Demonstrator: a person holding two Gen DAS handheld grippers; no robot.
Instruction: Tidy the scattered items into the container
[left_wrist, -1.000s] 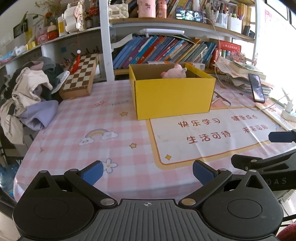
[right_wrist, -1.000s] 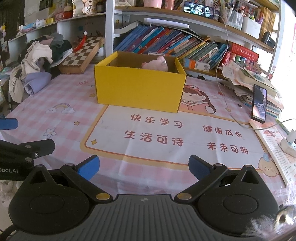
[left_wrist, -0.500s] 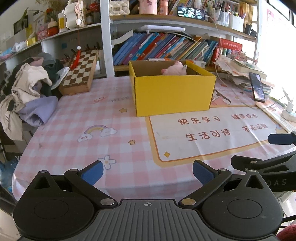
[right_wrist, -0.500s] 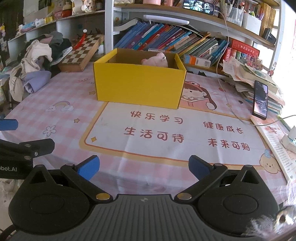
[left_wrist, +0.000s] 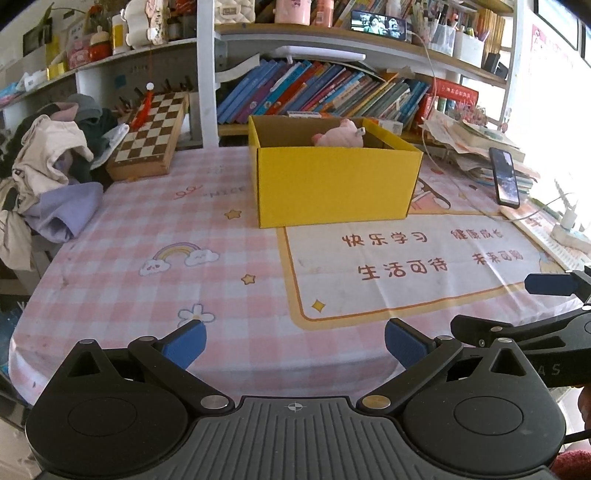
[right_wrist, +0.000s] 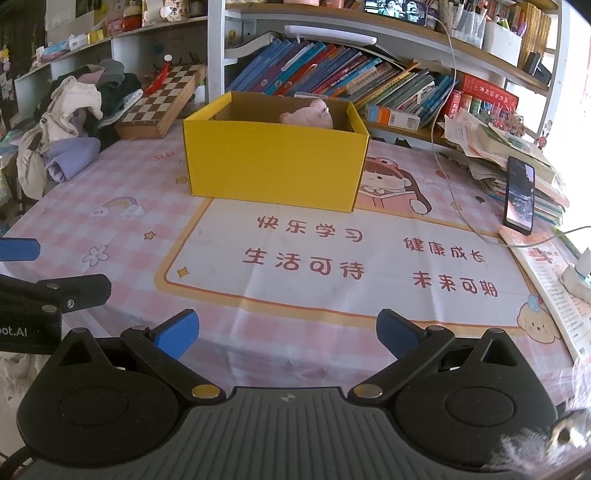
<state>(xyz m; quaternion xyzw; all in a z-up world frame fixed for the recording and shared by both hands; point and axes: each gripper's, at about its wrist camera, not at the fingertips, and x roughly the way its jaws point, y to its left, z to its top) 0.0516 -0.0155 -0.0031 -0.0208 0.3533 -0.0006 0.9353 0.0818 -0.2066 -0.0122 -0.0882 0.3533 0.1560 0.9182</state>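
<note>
1. So, the table (left_wrist: 110, 258) with its pink checked cloth is the biggest thing before me, and I see no loose item on its open part in either view. The heap of clothes (left_wrist: 44, 173) at the far left edge and the phone (right_wrist: 519, 195) at the far right I take for room clutter, though I cannot be sure.
2. The yellow box (left_wrist: 332, 184) stands far ahead of both my claws, well apart from them, with its long side across my view. From the left claw it lies a little to the right; from the right claw it lies a little to the left, so neither is clearly nearer.
3. A pink plush toy (right_wrist: 308, 114) already lies inside the box, near the back wall.
4. My left gripper (left_wrist: 293, 343) is released, fingers wide, holding nothing, low over the near table edge.
5. My right gripper (right_wrist: 286, 334) is the same: spread and empty. I judge the tidying is finished or nearly so.
</note>
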